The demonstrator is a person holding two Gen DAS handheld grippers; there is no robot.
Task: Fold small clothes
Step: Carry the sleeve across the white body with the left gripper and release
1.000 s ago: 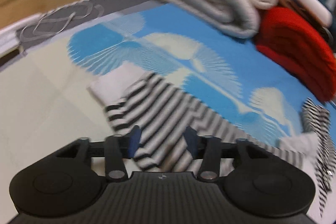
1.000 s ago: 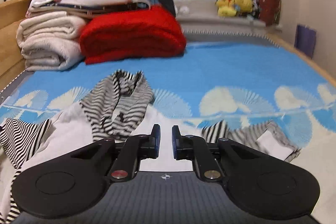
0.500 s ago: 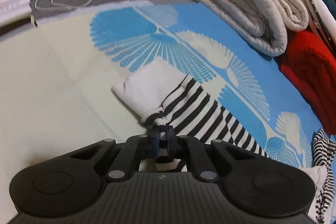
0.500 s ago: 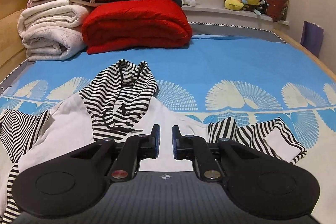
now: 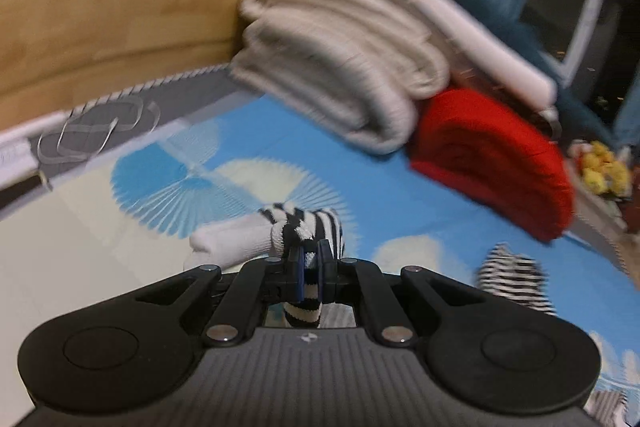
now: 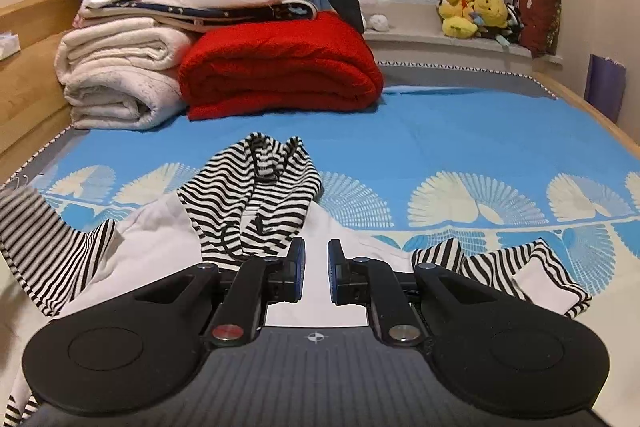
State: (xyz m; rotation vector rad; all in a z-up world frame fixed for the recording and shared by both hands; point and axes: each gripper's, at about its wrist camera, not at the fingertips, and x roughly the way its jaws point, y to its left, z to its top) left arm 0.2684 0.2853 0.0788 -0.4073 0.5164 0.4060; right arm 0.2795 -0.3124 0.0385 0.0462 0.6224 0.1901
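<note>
The striped top (image 6: 256,211) lies spread on the bed (image 6: 460,139). The left gripper (image 5: 310,269) pinches its sleeve cuff (image 5: 296,231); the right gripper (image 6: 316,269) hovers, fingers slightly apart, empty. Soft, light fabric: best held at hems.

Striped hoodie (image 6: 256,203) lies spread on blue bedsheet (image 6: 460,143)

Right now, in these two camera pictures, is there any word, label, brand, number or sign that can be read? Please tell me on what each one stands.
No readable text in either view.
Left gripper: only a small round emblem on its body, no letters.
Right gripper: the same kind of emblem, no letters.
Dark patterned bedding in the stack: small light marks, too small to read.
</note>
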